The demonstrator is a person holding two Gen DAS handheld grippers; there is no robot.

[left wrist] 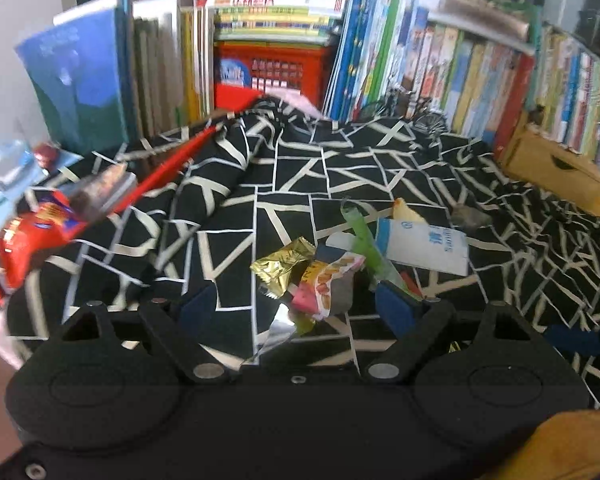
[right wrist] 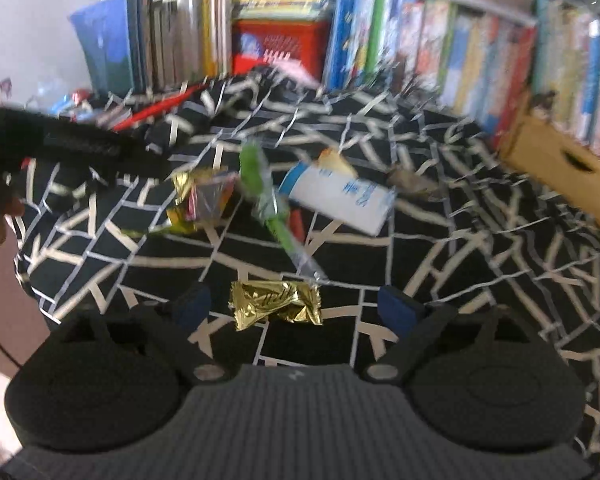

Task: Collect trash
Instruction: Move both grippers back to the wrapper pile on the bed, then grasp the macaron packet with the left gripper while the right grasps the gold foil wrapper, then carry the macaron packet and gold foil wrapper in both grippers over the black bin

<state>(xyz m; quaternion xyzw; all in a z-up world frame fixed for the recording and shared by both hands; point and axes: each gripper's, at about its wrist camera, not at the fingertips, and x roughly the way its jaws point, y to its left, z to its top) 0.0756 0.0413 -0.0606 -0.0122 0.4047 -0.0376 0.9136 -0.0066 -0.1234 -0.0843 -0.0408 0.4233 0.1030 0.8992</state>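
Two hand-held grippers hang over a surface (left wrist: 300, 168) draped in a black cloth with pale crossing lines. The left hand-held gripper (left wrist: 298, 306) has its jaws spread wide, with a crumpled heap of trash just ahead and between its fingertips, none of it pinched: a gold foil wrapper (left wrist: 282, 266), a pink and orange snack wrapper (left wrist: 326, 284) printed with a food picture, and a scrap of silver foil (left wrist: 278, 330) lying nearest the gripper. A little farther ahead and to the right sits a white packet (left wrist: 428, 246) with blue print too blurred to read, a green strip (left wrist: 362, 236) slanting across its near corner. The right hand-held gripper (right wrist: 296, 306) is also spread wide, its jaws having just been opening, and a second gold foil wrapper (right wrist: 276, 306) lies on the cloth between its blue pads, untouched by either. Beyond it, in the right wrist view, the green strip (right wrist: 260, 188) and the white packet (right wrist: 340, 196) lie farther ahead, the snack heap (right wrist: 202, 200) ahead to the left. Far ahead, rows of books (left wrist: 440, 52) stand against the wall around a red crate (left wrist: 276, 68) carrying a blue and white label I cannot read; their spine lettering is unreadable too. A tan cardboard box (left wrist: 556, 168) sits far to the right, and red snack packs (left wrist: 32, 236) far to the left.
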